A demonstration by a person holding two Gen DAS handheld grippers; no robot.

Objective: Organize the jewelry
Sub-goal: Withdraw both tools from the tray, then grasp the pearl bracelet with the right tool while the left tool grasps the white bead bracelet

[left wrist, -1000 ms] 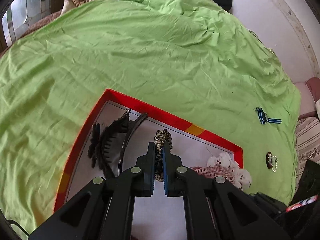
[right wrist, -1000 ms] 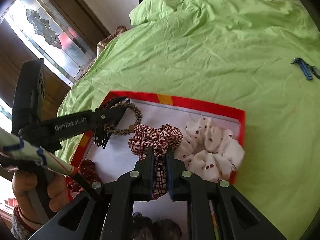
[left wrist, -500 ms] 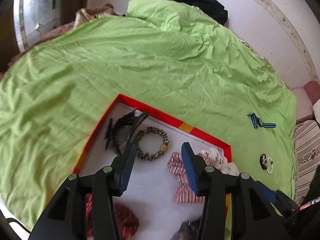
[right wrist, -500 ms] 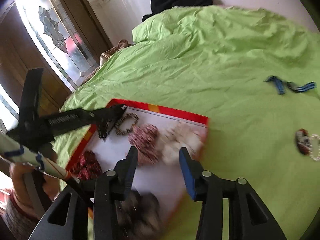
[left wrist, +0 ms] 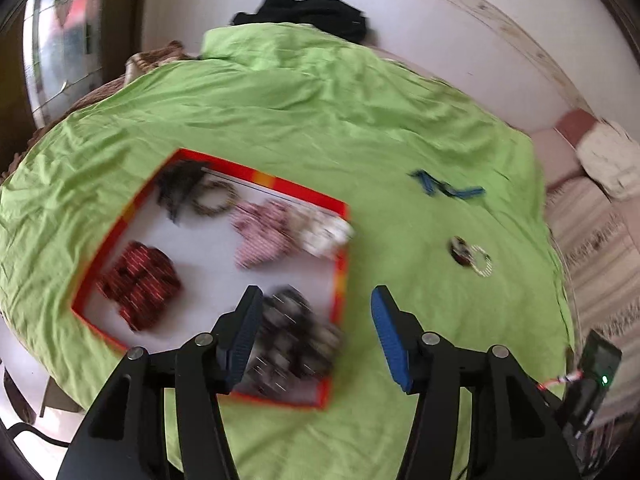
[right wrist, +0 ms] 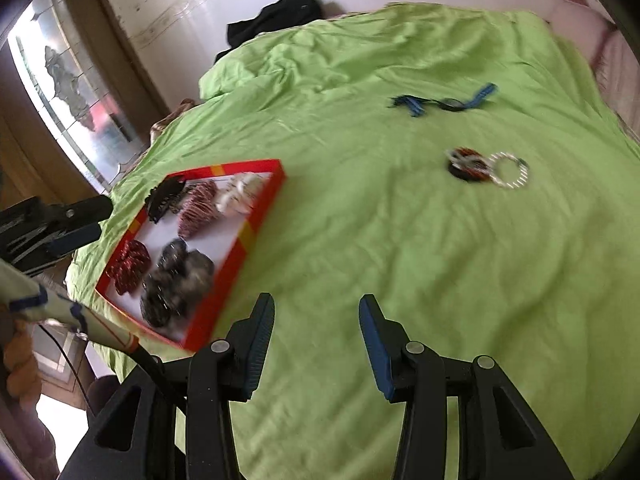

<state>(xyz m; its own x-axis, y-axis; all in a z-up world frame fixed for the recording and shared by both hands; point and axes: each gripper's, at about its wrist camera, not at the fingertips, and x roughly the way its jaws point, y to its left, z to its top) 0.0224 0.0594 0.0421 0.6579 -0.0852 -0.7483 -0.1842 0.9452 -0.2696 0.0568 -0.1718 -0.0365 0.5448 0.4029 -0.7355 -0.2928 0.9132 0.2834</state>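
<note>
While both claws, left point(left wrist: 314, 334) opening and right point(right wrist: 316, 342) parted, grip nothing, the red tray point(right wrist: 256, 222) holds four scrunchies.

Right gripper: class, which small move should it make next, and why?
Probably carry the right gripper, open and empty, toward the dark clip and pearl ring lying on the green cover. They and the blue strap lie outside the red tray, which already holds the scrunchies.

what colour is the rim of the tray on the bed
Red with short yellow-orange patches, rim; clearest in the left wrist view.
</note>
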